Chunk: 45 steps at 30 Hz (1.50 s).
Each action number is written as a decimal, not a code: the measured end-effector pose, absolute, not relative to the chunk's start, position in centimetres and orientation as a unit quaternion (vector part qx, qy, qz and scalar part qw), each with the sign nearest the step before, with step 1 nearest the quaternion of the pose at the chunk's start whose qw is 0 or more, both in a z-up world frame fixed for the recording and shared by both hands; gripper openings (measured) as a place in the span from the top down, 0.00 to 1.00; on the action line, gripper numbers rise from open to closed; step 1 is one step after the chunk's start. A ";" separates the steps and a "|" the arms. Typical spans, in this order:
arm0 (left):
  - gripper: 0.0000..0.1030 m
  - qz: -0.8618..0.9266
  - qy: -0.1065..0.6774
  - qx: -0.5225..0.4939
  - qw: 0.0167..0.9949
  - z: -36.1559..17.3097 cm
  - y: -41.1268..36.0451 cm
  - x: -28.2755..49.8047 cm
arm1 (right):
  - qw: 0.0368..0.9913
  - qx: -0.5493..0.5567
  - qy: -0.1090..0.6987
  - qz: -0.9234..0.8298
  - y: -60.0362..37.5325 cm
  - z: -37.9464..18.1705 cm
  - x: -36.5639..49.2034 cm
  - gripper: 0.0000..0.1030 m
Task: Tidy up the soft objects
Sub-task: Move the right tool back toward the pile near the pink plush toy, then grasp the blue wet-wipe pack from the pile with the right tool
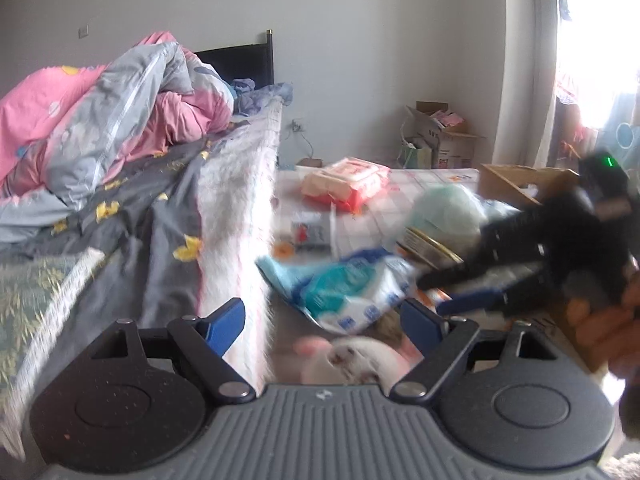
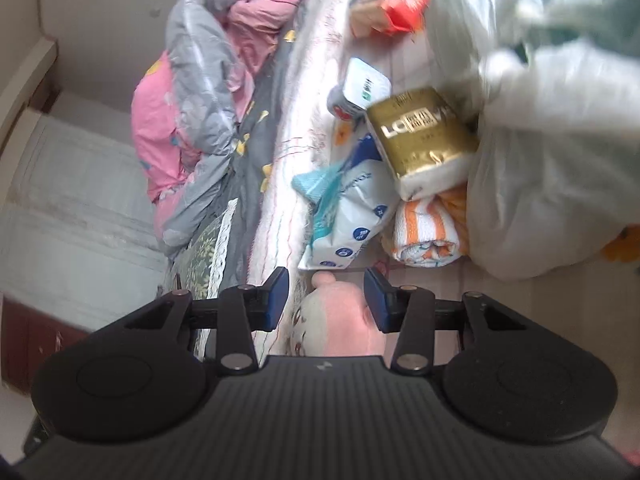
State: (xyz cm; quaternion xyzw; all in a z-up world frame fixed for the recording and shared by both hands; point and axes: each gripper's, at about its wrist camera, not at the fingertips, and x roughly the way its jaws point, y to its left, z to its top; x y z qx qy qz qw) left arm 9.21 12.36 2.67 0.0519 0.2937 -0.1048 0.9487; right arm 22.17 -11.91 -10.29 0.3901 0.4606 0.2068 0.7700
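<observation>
Little looks sorted yet: the left gripper [image 1: 322, 322] gapes empty, the right gripper [image 2: 326, 298] stands parted and grasps nothing above the pink plush toy [image 2: 340, 312], while packs and a striped towel [image 2: 428, 236] lie jumbled toward one o'clock.

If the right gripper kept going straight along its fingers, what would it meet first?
Most likely the pink and white plush toy, which already sits between the open fingers of the right gripper. Just beyond lies the blue and white wipes pack. Depth is hard to judge through the fisheye.
</observation>
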 end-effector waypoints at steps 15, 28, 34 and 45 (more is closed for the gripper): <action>0.21 -0.200 0.499 -0.031 0.843 -1.9 10.8 30.3 | 0.758 0.435 0.454 0.175 -9.1 -15.2 24.7 0.60; 0.18 -0.222 0.547 -0.054 0.806 -5.0 10.4 33.6 | 0.745 0.445 0.474 0.150 -7.2 -16.7 25.2 0.60; 0.12 -0.232 0.566 -0.075 0.788 -5.7 10.4 34.0 | 0.743 0.457 0.466 0.148 -6.7 -16.9 25.8 0.60; 0.13 -0.226 0.574 -0.075 0.783 -5.2 10.2 33.4 | 0.743 0.470 0.450 0.154 -7.2 -16.7 25.6 0.61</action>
